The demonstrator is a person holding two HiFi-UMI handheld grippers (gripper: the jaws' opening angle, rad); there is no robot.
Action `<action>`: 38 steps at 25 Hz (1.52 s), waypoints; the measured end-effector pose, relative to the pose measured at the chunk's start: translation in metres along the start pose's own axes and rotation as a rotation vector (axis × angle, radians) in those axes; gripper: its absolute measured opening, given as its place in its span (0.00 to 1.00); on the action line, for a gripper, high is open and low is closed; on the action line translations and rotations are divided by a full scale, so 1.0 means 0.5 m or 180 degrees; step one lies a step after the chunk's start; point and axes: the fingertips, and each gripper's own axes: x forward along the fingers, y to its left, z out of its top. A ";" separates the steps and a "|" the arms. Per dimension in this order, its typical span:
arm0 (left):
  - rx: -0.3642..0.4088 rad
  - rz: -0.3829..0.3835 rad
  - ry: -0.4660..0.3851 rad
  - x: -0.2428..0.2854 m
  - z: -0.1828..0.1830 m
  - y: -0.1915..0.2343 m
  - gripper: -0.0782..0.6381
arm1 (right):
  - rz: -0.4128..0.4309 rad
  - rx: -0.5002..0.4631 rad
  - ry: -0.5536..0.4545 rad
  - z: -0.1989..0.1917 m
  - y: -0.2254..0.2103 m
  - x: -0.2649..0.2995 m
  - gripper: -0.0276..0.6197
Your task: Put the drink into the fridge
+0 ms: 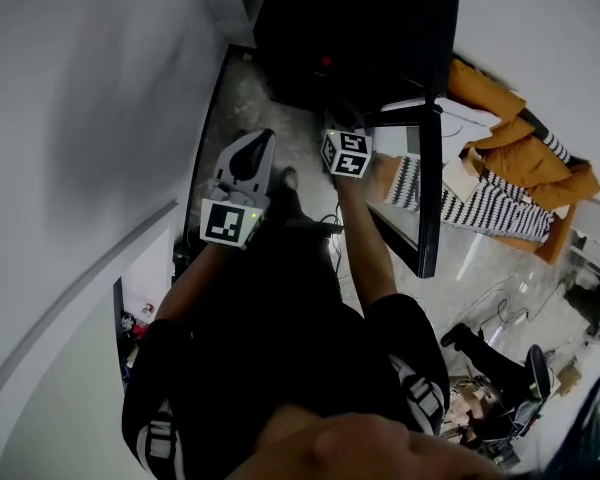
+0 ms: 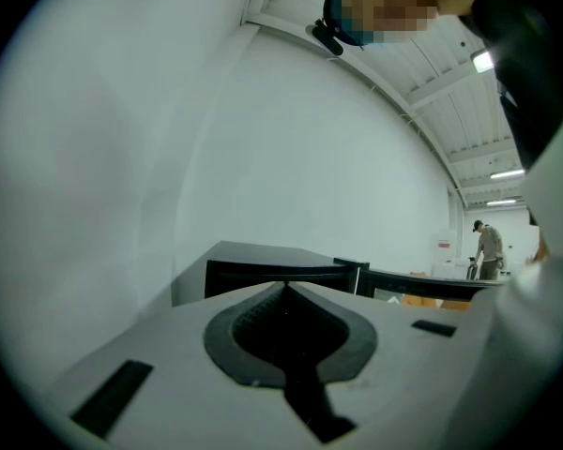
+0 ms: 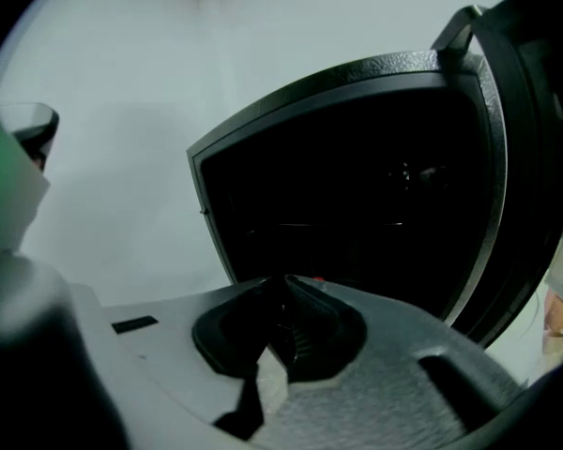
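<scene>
One black fridge (image 1: 355, 28), its door (image 1: 432, 193) open.

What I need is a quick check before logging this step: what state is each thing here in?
fridge: inside dark, contents can't be made out
fridge door: swung open
left tool: shut, nothing between its jaws
right tool: shut, nothing between its jaws

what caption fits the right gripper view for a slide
Shut right tool facing the dark inside of the open black fridge
</scene>
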 end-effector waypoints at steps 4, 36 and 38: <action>0.0012 -0.0097 -0.0025 -0.018 0.017 -0.005 0.12 | -0.0074 0.0079 0.0013 0.011 0.015 -0.057 0.05; 0.0052 -0.0576 -0.0081 -0.079 0.033 0.080 0.12 | -0.0422 0.0082 -0.0701 0.192 0.236 -0.401 0.05; 0.0055 -0.0553 -0.0115 -0.080 0.025 0.088 0.12 | -0.0443 0.0050 -0.0695 0.191 0.237 -0.403 0.05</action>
